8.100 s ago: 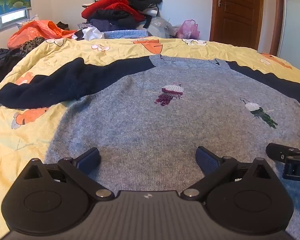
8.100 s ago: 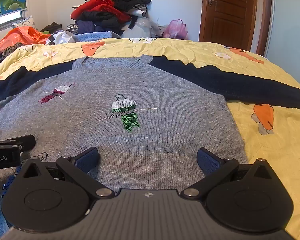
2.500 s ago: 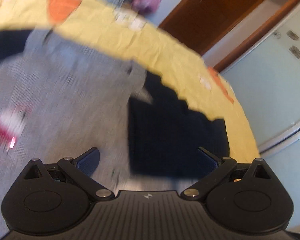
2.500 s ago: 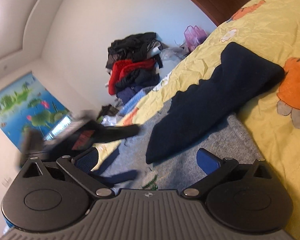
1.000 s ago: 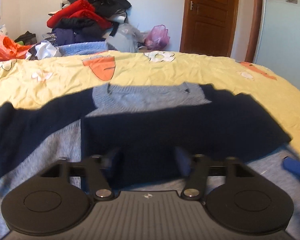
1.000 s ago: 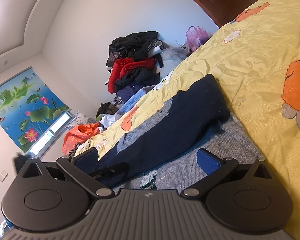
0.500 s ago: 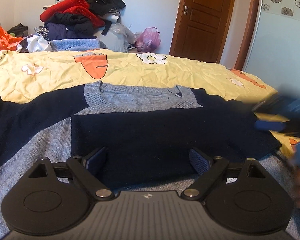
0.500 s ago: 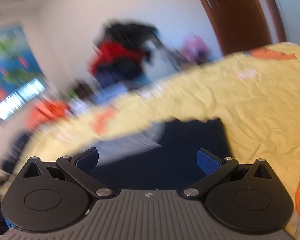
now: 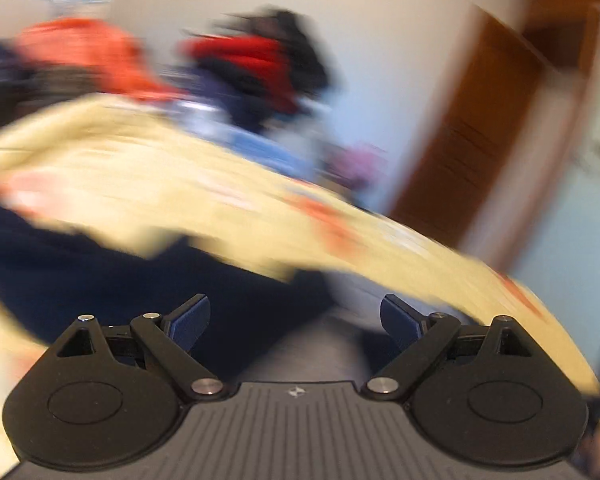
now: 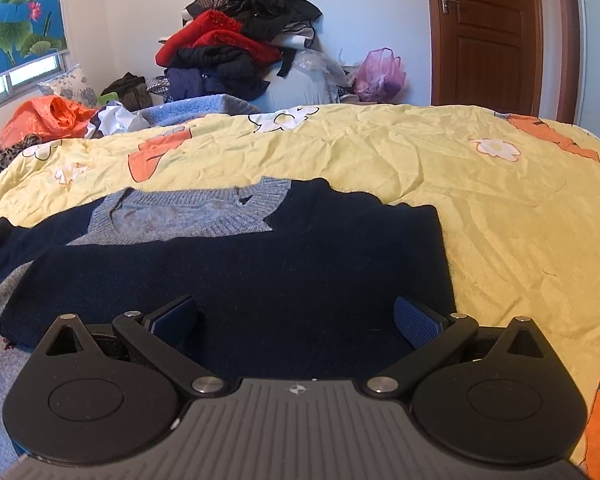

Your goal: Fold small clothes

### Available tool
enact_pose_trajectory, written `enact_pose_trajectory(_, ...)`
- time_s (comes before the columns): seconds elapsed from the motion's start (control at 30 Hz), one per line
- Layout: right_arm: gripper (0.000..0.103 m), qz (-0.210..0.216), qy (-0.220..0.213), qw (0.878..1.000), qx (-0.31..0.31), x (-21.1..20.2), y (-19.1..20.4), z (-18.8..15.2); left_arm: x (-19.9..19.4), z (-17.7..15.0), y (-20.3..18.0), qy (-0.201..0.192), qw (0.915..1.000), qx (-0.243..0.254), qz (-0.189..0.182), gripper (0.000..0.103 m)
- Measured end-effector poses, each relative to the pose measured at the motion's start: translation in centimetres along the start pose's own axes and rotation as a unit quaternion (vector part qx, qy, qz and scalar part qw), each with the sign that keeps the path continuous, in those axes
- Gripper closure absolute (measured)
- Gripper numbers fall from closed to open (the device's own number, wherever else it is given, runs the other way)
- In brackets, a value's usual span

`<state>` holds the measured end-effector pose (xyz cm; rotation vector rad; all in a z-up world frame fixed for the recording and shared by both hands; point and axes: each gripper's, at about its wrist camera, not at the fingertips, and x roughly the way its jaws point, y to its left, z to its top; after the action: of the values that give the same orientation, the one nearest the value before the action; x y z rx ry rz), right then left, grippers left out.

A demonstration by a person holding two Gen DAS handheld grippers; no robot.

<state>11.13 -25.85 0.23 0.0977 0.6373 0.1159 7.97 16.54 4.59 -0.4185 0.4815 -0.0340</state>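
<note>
Navy knit marks both sleeves of the grey sweater [image 10: 188, 216], which lies flat on the bed [image 10: 500, 208]: the right sleeve [image 10: 240, 280] is folded across the chest just below the collar, the left sleeve [image 10: 24, 236] stretched outward from it. Right tool [image 10: 294, 322], wide and empty, hovers over the folded sleeve. Left tool [image 9: 296, 320], equally wide in a blurred view, seems nearer the unfolded one, its likely next pickup.

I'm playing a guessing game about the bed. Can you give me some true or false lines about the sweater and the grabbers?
1. The sweater lies on a yellow quilt. True.
2. One dark sleeve is folded across the sweater's front. True.
3. The right gripper is squeezing the sleeve. False: its jaws are open and hold nothing.
4. The door stands wide open. False: it is shut.
5. The left gripper has open jaws. True.
</note>
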Motion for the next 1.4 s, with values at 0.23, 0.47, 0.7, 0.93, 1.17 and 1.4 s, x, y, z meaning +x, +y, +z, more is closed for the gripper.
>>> enact_pose_trajectory(0.23, 0.0, -0.009, 0.003, 1.0, -0.009, 0.1, 0.3, 0.0, -3.1, 3.8, 20.9, -0.066, 0.9383, -0.31, 0.138, 0.01)
enact_pose_trajectory(0.47, 0.0, -0.009, 0.003, 1.0, -0.009, 0.1, 0.4, 0.1, -0.2, 3.4, 26.1, -0.061, 0.9188, -0.376, 0.102, 0.011)
enact_pose_trajectory(0.7, 0.0, -0.009, 0.002, 1.0, -0.009, 0.1, 0.4, 0.1, 1.3, 4.9, 24.7, -0.037, 0.9451, -0.282, 0.16, 0.091)
enact_pose_trajectory(0.93, 0.0, -0.005, 0.0, 1.0, -0.004, 0.1, 0.4, 0.1, -0.5, 7.4, 14.1, -0.102, 0.9688, -0.092, 0.206, 0.096)
enact_pose_trajectory(1.17, 0.0, 0.009, -0.009, 1.0, 0.017, -0.1, -0.1, 0.1, 0.0, 0.6, -8.1, -0.105, 0.9789, 0.17, 0.044, 0.096)
enact_pose_trajectory(1.4, 0.0, 0.023, -0.015, 0.999, 0.036, -0.3, -0.7, 0.0, 3.8, -14.4, -22.3, 0.04, 0.9126, 0.407, -0.01, 0.09)
